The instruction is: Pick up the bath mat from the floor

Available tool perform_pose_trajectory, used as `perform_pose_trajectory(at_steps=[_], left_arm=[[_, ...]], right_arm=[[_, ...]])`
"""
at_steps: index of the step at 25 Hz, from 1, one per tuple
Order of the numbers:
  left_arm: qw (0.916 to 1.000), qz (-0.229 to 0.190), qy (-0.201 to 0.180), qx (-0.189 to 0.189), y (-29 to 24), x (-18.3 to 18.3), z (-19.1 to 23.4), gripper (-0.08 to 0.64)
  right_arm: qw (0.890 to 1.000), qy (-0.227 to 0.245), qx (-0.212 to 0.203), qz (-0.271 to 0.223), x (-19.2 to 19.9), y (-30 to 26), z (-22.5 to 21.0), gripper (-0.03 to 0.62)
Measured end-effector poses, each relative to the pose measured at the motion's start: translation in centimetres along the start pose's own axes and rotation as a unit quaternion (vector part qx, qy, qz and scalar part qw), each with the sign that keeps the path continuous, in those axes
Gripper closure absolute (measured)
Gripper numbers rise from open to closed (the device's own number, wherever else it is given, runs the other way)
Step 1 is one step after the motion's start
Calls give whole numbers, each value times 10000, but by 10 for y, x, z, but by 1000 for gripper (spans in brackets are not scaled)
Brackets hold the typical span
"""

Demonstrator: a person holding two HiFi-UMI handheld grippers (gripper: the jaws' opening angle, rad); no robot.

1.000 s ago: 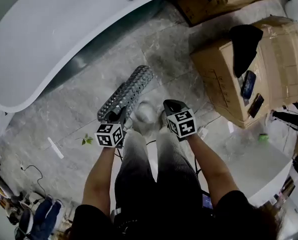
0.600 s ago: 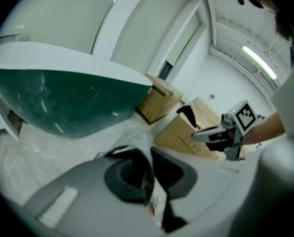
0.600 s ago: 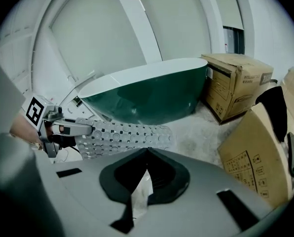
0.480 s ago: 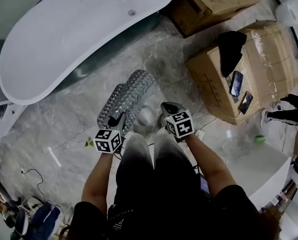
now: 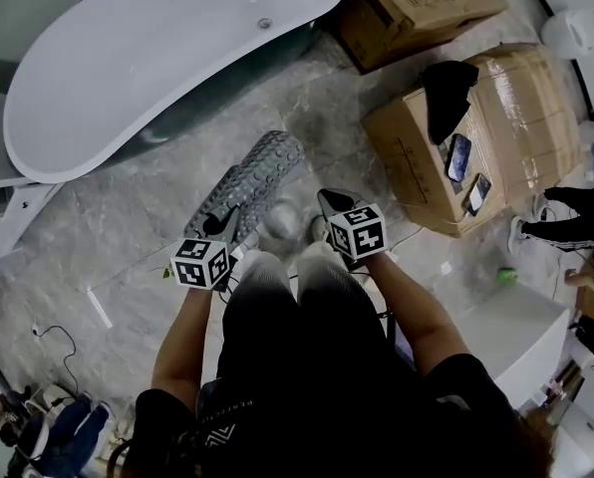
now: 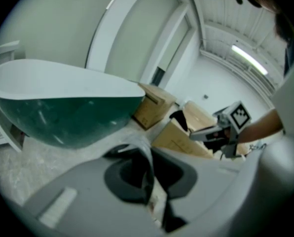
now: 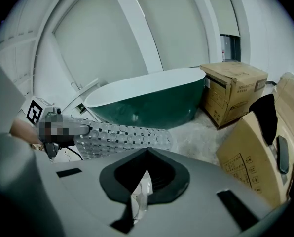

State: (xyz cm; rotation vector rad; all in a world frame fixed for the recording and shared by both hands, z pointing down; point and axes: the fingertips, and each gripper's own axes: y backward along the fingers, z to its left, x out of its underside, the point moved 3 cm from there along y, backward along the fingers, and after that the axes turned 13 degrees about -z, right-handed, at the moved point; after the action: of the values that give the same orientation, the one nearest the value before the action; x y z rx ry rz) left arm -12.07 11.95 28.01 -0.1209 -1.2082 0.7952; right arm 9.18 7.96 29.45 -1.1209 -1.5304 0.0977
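Note:
The bath mat (image 5: 249,179) is grey, studded with holes, and raised off the floor. One end is pinched in my left gripper (image 5: 220,229), and the rest stretches away toward the bathtub. In the left gripper view, a thin edge of the mat (image 6: 146,154) runs between the jaws of my left gripper (image 6: 148,169), which is shut on it. From the right gripper view the mat (image 7: 122,135) sticks out sideways from the left gripper (image 7: 70,130). My right gripper (image 5: 324,199) hovers just right of the mat, its jaws closed together with nothing held (image 7: 146,152).
A white-rimmed green bathtub (image 5: 167,48) stands at the far left. Cardboard boxes (image 5: 476,137) (image 5: 417,3) fill the right side, with a black cloth (image 5: 446,93) and phones (image 5: 458,157) on the nearer one. The person's legs are below the grippers. The floor is marbled grey stone (image 5: 128,237).
The left gripper, still holding the mat, has drifted slightly left and lower in the head view. The right gripper has barely moved.

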Motion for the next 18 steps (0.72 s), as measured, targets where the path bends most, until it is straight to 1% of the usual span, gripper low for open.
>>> perform_pose_trajectory(at_steps=[7, 13, 18], left_arm=[[9999, -106, 85, -99, 8, -8, -4, 531], [9998, -151, 37, -103, 15, -13, -5, 531], [9996, -176, 89, -177, 21, -13, -1, 531]], right_arm=[[9998, 165, 34, -92, -11, 5, 8, 601], [9999, 155, 28, -66, -16, 0, 15, 601], [9998, 170, -17, -92, -19, -3, 22, 601]])
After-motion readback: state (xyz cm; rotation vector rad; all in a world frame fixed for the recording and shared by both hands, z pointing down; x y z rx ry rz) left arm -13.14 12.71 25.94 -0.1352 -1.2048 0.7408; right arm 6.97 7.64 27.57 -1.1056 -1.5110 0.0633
